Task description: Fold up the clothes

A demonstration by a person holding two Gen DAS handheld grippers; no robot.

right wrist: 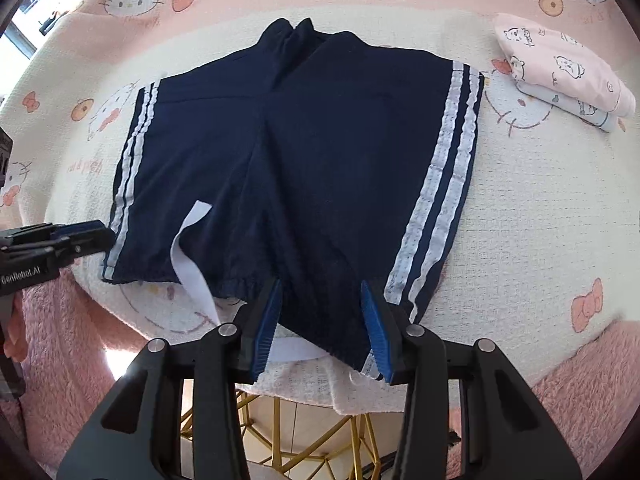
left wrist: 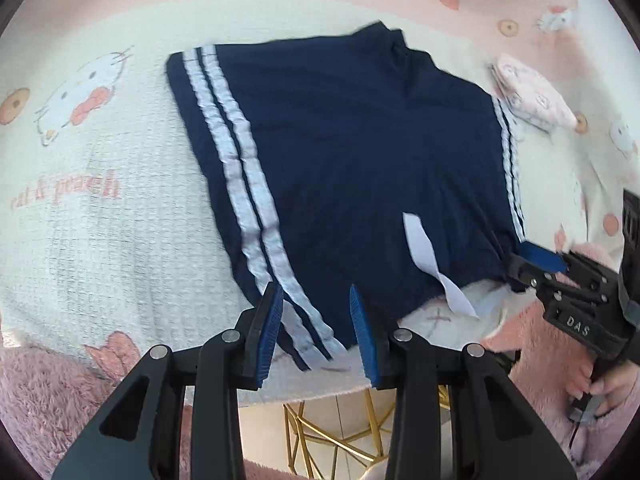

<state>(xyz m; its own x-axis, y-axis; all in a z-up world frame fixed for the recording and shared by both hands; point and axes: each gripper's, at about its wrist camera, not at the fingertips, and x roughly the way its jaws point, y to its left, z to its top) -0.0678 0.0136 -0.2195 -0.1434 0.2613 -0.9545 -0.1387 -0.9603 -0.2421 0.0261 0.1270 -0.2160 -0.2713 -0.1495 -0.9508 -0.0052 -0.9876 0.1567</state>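
Cat-print blanket under navy shorts (spread flat)

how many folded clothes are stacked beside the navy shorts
2, stacked at the far right of the navy shorts: a pink printed garment on top, a pale blue one beneath. More could be hidden underneath.

left gripper: black linkage, blue ribbed pads, silver pivots; right gripper: same; "DAS" lettering
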